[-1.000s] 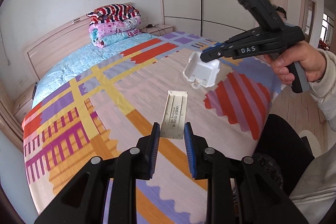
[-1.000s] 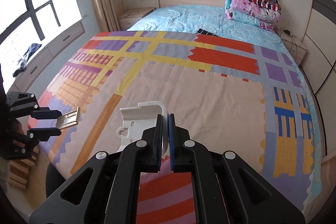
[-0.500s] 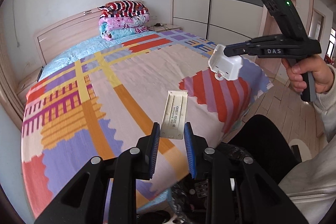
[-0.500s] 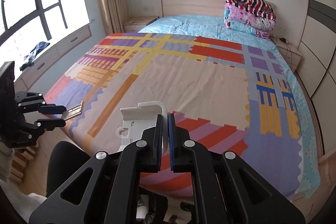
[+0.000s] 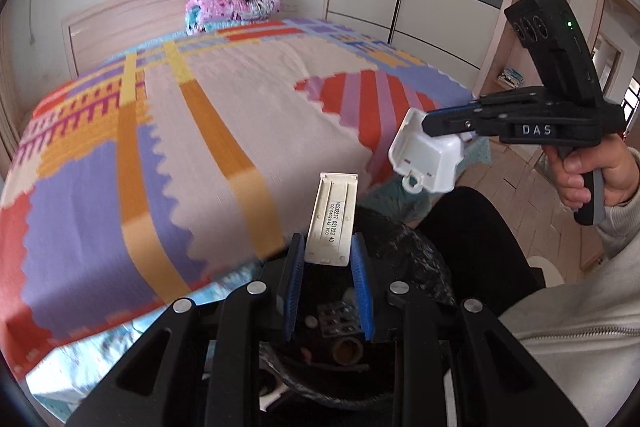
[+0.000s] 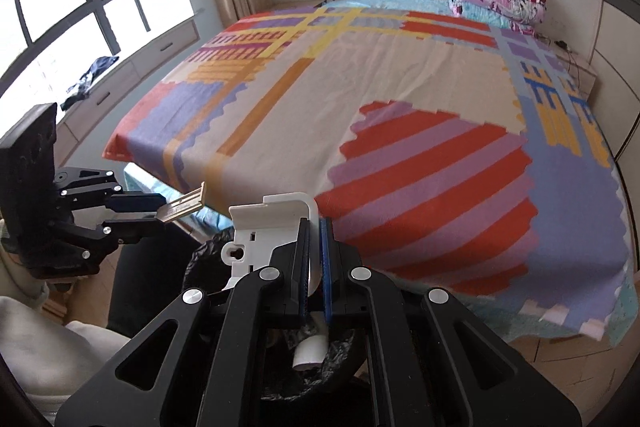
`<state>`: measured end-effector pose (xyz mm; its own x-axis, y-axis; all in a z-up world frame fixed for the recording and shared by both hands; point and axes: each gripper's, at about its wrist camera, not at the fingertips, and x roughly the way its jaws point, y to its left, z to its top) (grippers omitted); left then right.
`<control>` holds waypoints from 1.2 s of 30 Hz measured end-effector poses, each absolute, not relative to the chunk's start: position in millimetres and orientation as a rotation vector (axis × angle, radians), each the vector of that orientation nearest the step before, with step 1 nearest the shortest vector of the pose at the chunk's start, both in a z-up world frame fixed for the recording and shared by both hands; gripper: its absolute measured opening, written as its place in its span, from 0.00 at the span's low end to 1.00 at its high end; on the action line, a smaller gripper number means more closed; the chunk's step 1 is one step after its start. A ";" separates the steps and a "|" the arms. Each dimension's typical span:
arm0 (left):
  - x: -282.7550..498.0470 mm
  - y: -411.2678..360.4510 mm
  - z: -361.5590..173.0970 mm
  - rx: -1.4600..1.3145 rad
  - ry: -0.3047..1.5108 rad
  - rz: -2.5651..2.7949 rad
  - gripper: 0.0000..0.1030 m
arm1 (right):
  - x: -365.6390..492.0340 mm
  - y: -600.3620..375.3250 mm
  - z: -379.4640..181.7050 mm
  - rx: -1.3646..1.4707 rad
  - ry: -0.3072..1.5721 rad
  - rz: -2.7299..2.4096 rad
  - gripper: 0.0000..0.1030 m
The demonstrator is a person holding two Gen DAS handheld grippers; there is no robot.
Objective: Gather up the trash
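The left gripper [image 5: 327,263] clamps its ribbed blue pads [image 5: 362,267] on the near end of a flat, cream plastic cover strip [image 5: 332,217]. The strip is rigid and rectangular, with two raised lengthwise ribs and a small white label printed in two lines of black code, too small to read with certainty. It points away from the camera, above the foot edge of the bed [image 5: 224,131].

The right gripper [image 6: 314,247] has its jaws nearly together, pinching one thin wall of a white moulded plastic housing [image 6: 266,227]. The housing is box-shaped with rounded corners, small slots and a keyhole mounting tab. In the left wrist view the gripper body shows the white lettering "DAS" [image 5: 536,130].

Both pieces hang above a bin lined with a crinkled black plastic bag [image 6: 340,359], which holds a white tube piece [image 6: 310,351], a foil blister pack [image 5: 338,319] and a brown cardboard roll [image 5: 348,349]. The bedspread is a smooth woven fabric with coloured geometric blocks and serrated edges.
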<state>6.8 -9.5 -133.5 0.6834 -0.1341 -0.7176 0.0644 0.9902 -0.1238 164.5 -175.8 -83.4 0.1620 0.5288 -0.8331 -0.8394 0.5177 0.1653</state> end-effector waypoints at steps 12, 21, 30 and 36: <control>12.3 -25.8 -211.4 -0.191 1.025 -0.119 0.22 | 137.6 -180.0 -162.5 -0.418 1.181 0.979 0.06; 22.9 -32.5 -259.6 -0.250 1.182 -0.102 0.22 | 121.6 -168.8 -216.0 -0.548 1.260 0.922 0.06; 25.4 -35.9 -275.7 -0.243 1.230 -0.108 0.23 | 111.2 -161.3 -238.3 -0.613 1.323 0.933 0.15; 25.4 -33.3 -269.3 -0.286 1.216 -0.104 0.24 | 110.7 -164.0 -230.3 -0.587 1.297 0.929 0.38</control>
<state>25.4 -33.3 -269.3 0.3476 -0.2310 -0.9087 -0.0736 0.9595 -0.2721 110.7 -164.0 -230.3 0.0055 0.2448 -0.9696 -0.8392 0.5285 0.1287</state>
